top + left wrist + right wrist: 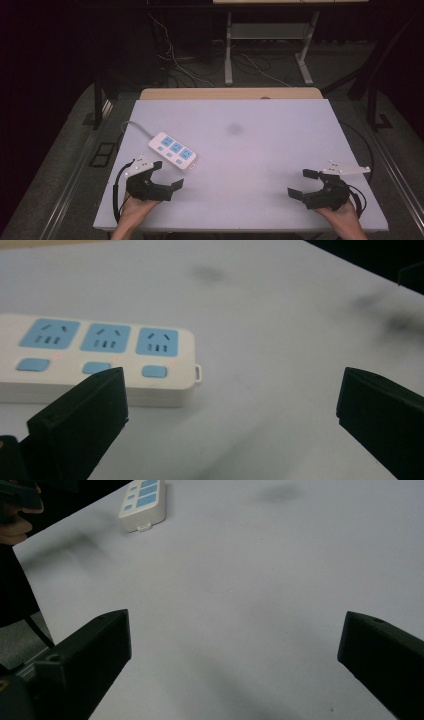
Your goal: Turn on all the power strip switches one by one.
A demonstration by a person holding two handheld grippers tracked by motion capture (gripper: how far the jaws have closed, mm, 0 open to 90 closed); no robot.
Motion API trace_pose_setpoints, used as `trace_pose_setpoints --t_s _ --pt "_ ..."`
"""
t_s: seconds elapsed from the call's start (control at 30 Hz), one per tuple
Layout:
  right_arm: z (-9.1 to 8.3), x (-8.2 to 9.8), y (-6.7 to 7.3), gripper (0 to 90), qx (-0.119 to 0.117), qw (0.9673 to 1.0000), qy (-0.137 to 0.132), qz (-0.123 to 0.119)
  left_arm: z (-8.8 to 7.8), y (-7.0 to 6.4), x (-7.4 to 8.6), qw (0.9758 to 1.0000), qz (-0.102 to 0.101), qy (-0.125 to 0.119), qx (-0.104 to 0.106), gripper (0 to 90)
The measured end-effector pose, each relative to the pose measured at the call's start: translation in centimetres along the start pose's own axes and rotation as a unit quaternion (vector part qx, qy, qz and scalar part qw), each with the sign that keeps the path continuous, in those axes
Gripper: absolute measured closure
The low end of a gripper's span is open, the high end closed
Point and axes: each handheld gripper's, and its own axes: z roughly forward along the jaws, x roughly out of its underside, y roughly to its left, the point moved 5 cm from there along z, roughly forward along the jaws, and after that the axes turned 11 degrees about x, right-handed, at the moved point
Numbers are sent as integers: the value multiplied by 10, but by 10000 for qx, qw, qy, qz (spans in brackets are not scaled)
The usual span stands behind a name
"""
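Observation:
A white power strip with three blue sockets and blue switches lies on the left part of the white table; its white cable runs off the left edge. My left gripper rests just in front of the strip, jaws wide apart and empty. In the left gripper view the power strip sits close ahead, behind the left jaw. My right gripper stands open and empty near the front right corner. The right gripper view shows the power strip far off at the upper left.
A dark smudge marks the table's middle. A wooden strip borders the far edge. Beyond it are desk legs and loose cables on the floor.

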Motion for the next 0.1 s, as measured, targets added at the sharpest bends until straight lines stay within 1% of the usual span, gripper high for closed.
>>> trace_pose_setpoints --t_s 0.1 --pt "0 0 2 5 -19 10000 6 -39 2 0 3 10000 -9 41 8 0"
